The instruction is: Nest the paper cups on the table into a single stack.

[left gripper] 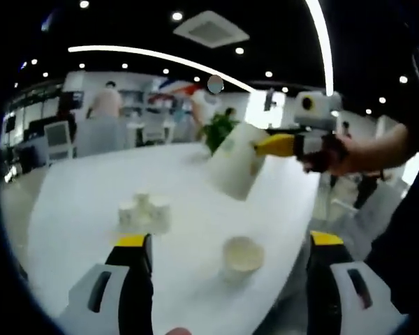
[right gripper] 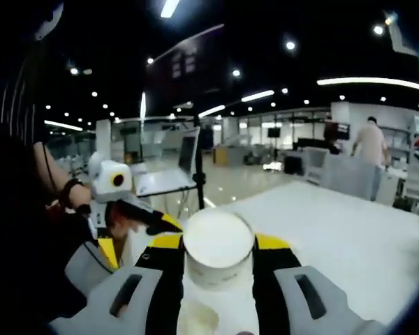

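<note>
1. A white paper cup [right gripper: 218, 249] sits clamped between the jaws of the right hand-held gripper [right gripper: 218, 255], lifted above the table [left gripper: 91, 202] and tilted.
2. A second cup [left gripper: 242, 255] stands upright on the table between the wide-apart jaws of the left hand-held gripper [left gripper: 230, 244].
3. Small white cups [left gripper: 144, 211] cluster near its left jaw.

Open-plan office hall: dark ceiling [right gripper: 216, 42] with recessed spotlights and long curved light strips [left gripper: 160, 57]; square ceiling vent [left gripper: 211, 29]; glossy pale floor [right gripper: 230, 185]; white table [left gripper: 91, 202]; desks, white chairs [left gripper: 59, 138], laptop on stand [right gripper: 174, 171]; people standing [right gripper: 371, 146] far off.
</note>
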